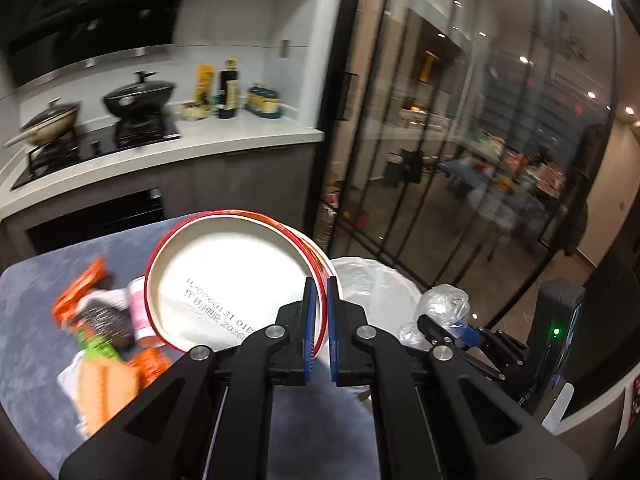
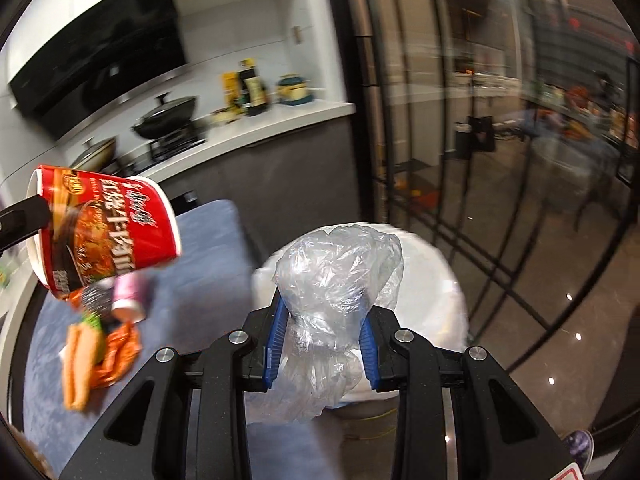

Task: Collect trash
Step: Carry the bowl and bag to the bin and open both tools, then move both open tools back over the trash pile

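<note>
Far left on the blue table (image 2: 216, 224): loose wrappers (image 2: 100, 344) and a pink tub (image 2: 130, 296), not yet collected. Left gripper (image 1: 320, 328) pinches the noodle cup (image 1: 240, 276) by its thin wall, jaws near closed, cup lifted clear of the table. Right gripper (image 2: 322, 340) clamps a crumpled plastic bag (image 2: 336, 276), jaws part open around its bulk. Both are near the white-lined bin (image 2: 440, 280), right of the table, likely for dropping in.

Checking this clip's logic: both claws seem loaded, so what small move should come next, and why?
Probably carry both loads on over the white-lined bin before letting go. The left claw pinches the rim of the red noodle cup, the right claw grips a crumpled clear plastic bag, and the bin sits just ahead, past the table's edge.
</note>
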A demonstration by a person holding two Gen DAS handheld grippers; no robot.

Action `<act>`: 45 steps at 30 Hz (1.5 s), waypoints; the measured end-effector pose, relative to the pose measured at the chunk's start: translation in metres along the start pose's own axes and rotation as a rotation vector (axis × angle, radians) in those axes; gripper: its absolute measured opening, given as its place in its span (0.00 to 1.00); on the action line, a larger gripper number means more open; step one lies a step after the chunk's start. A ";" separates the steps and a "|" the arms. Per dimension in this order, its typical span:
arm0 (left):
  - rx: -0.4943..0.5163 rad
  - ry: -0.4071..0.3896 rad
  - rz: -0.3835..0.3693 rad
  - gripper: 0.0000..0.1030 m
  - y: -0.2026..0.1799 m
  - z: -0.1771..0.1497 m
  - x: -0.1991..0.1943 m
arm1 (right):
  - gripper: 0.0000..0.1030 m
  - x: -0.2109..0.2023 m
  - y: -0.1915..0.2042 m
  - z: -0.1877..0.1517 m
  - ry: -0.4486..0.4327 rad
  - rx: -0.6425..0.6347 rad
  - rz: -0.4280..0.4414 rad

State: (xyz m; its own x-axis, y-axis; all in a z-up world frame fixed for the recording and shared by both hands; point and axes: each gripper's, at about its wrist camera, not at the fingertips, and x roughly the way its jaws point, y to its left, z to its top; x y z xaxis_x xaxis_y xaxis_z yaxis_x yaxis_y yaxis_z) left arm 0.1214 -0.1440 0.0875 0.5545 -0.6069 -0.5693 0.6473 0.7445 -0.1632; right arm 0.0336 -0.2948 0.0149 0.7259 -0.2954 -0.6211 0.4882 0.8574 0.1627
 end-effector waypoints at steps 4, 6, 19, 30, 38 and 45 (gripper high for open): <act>0.053 0.045 -0.079 0.05 -0.030 -0.002 0.045 | 0.30 0.015 -0.028 0.005 0.007 0.030 -0.049; 0.073 0.064 -0.101 0.05 -0.043 -0.006 0.063 | 0.30 0.020 -0.040 0.006 0.012 0.044 -0.059; 0.073 0.176 -0.120 0.06 -0.051 -0.026 0.140 | 0.30 0.056 -0.061 0.009 0.048 0.068 -0.084; 0.022 0.142 -0.035 0.56 -0.022 -0.025 0.135 | 0.61 0.071 -0.046 0.015 0.037 0.068 -0.054; -0.007 0.129 0.019 0.62 -0.002 -0.027 0.115 | 0.62 0.057 -0.035 0.019 0.018 0.058 -0.040; -0.034 0.097 0.090 0.68 0.025 -0.034 0.086 | 0.64 0.040 -0.025 0.018 0.000 0.057 -0.018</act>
State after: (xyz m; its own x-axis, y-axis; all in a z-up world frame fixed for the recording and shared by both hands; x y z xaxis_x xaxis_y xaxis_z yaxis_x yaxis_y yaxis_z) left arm 0.1670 -0.1682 0.0071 0.5554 -0.5088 -0.6578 0.5783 0.8047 -0.1341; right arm 0.0598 -0.3356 -0.0003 0.7168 -0.3108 -0.6242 0.5280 0.8266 0.1948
